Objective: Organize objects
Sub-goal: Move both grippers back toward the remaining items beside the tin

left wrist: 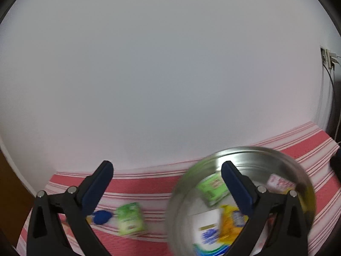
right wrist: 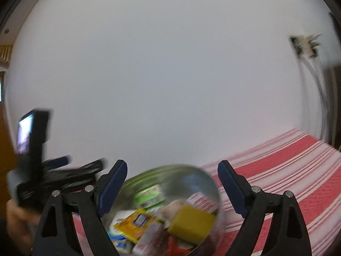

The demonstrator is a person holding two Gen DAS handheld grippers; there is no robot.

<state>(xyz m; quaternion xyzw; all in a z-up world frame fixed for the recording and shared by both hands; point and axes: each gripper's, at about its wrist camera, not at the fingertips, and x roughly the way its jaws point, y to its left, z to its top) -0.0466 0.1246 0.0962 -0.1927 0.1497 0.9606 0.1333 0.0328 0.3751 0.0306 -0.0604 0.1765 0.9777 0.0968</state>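
A round steel bowl (left wrist: 240, 200) already heaped with small packets sits on a red-and-white striped cloth (left wrist: 149, 183), apparently the collecting point for the tidy-up: inside lie a green packet (left wrist: 212, 188), a yellow sachet (left wrist: 231, 220), a pink-printed packet (left wrist: 280, 183) and, in the right wrist view, a yellow sponge block (right wrist: 191, 224) at the lower centre. Two items have not yet gone in: a second green packet (left wrist: 131, 218) and a small blue object (left wrist: 102, 217) lie on the cloth at the lower left of the left wrist frame, just left of the bowl and near each other. The left tool (left wrist: 168, 170) stands spread wide and empty, its right finger crossing in front of the bowl, its left finger above the blue object; the loose green packet sits low between them. The right tool (right wrist: 172, 170) is likewise released, nothing between its pads, the bowl framed between its fingers at the bottom centre. Blur leaves the labels unreadable. A plain white wall (left wrist: 159, 74) fills the rest.
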